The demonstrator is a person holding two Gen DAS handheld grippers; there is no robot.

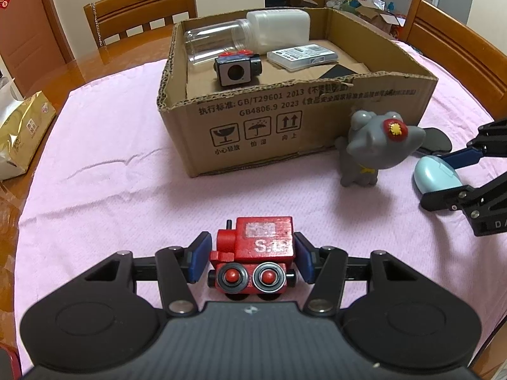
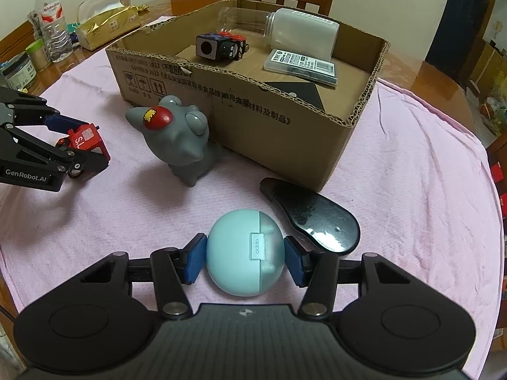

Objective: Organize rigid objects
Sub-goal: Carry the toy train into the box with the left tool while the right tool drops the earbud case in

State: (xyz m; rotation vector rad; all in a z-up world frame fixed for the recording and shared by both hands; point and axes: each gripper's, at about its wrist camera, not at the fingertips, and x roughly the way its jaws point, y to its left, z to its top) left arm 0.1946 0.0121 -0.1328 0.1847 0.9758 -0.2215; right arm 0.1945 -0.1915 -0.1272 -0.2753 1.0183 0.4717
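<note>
water bottle [image 2: 54,28], right view only

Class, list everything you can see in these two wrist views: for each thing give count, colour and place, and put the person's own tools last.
Cardboard box: one, brown, middle of the cloth.
Clear jar: one, on its side in the box.
White jar: one, on its side in the box.
Black toy block: one, red-topped, in the box.
Flat clear case: one, in the box.
Grey cat figurine: one, red ear patch, in front of the box.
Black paddle-shaped object: one, beside the box.
Red toy train: one, between the left tongs.
Earbud case: one, pale blue, between the right tongs.
Pink cloth: one, over the table.
Gold tissue pack: one, at the table edge.
Water bottle: one, clear, behind it.
Left tongs: black, blue pads.
Right tongs: same.
</note>
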